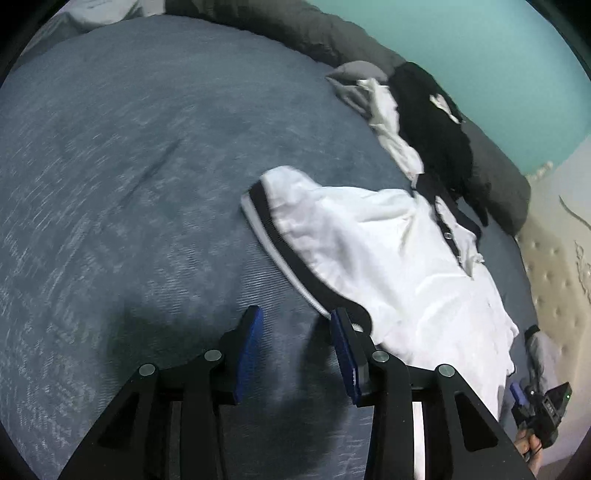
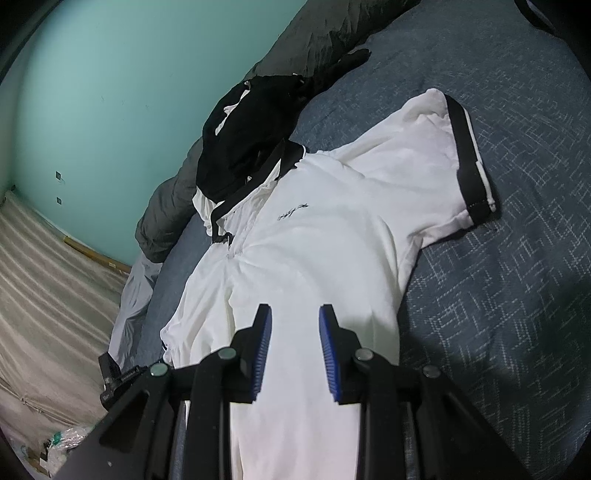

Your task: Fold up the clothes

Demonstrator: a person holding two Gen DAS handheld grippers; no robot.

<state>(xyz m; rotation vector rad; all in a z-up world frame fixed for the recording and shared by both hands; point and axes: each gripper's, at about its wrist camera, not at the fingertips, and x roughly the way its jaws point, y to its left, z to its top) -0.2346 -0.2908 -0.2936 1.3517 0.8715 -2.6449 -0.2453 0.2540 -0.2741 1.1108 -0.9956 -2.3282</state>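
Fingers first: the left gripper [image 1: 295, 347] has its two blue pads apart with nothing between them, only bedspread below. The right gripper [image 2: 295, 350] also has its pads apart, hanging over the white cloth, and I see no pinch on it, so both are let go.

Now from big to small. One blue bed cover [image 1: 129, 166] fills most of both views. One long grey bolster [image 1: 303, 29] runs along the green wall [image 2: 92, 92]. One white polo shirt [image 2: 325, 221] lies flat on the cover, front up, collar toward the bolster and hem toward the person. Its long way runs from the right gripper up to the collar. One black garment [image 2: 243, 129] sits bunched at the collar, touching it. A white piece of clothing [image 1: 388, 122] lies beside the black one.

What matters next, I think, is the sleeve with the black band [image 1: 273, 225]. It sticks out sideways to the left gripper's side, just ahead of its right finger. So the left hand is nearer to that sleeve, and the right one is nearer to the body of the shirt.
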